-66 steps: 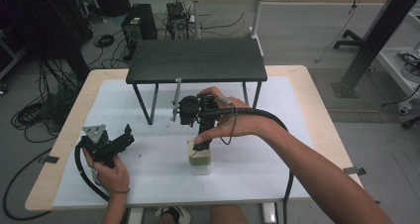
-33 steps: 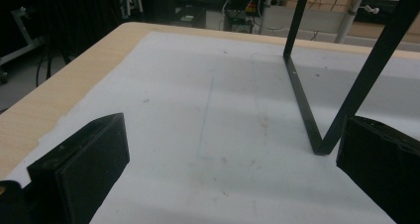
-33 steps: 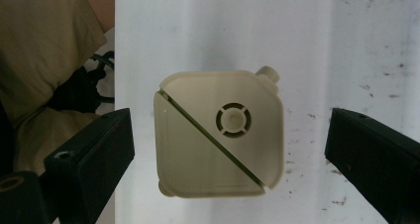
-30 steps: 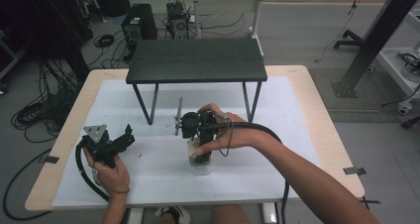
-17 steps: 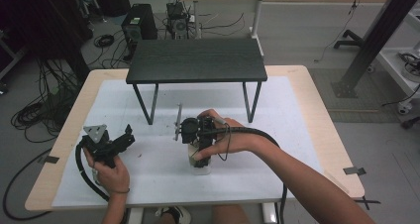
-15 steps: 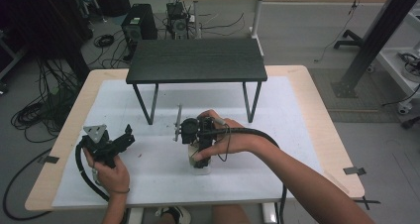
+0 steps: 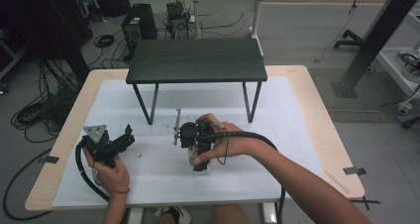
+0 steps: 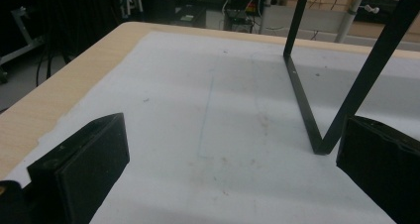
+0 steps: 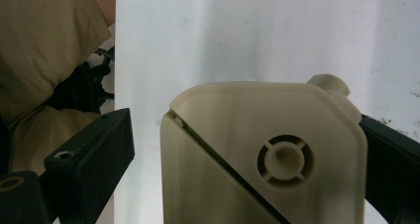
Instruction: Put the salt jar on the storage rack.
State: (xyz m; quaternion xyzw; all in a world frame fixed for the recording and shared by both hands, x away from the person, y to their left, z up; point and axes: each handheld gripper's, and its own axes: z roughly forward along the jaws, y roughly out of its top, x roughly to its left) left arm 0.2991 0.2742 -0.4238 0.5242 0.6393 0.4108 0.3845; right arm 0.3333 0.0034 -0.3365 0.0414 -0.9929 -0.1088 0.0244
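Right gripper view looks straight down on a cream plastic container (image 9: 262, 159) standing on the white mat, between the jaws of the right gripper (image 9: 247, 154). One jaw touches its side while the other stands just off, so the grip is not closed, probably lined up to grasp. High view: the right hand (image 7: 225, 144) points downward, in front of the black stand (image 7: 196, 60) (a small shelf). The left gripper (image 7: 106, 142), jaws apart and empty, waits left of the container.
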